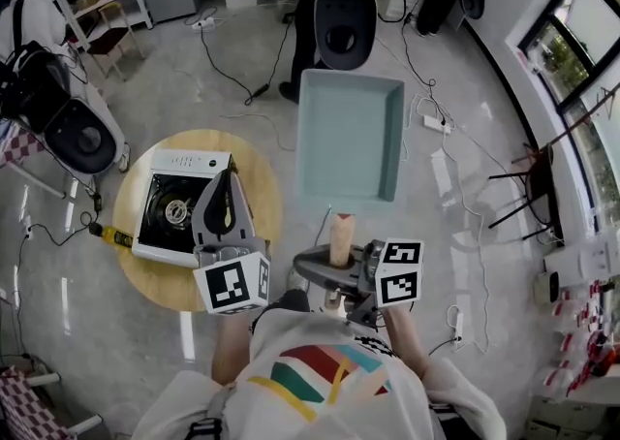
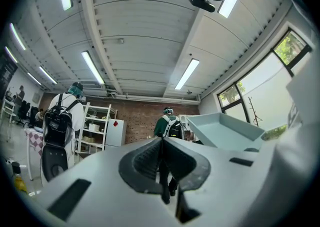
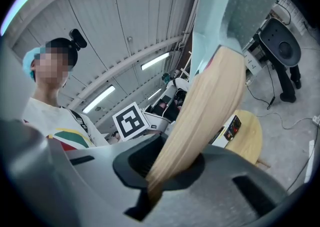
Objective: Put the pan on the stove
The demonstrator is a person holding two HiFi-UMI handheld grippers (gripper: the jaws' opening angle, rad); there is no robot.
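A: Where do we have the pan (image 1: 349, 133)?
B: In the air over the floor, open side up, as we see it. Its wooden handle (image 1: 340, 235) is clamped in the right gripper (image 1: 336, 266) jaws.
A: And the stove (image 1: 172, 207)?
B: At eight o'clock of the pan, on the round surface (image 1: 260, 198), well apart. We note the left gripper (image 1: 228, 176) jaws pressed together on nothing, over the stove's three-o'clock edge.
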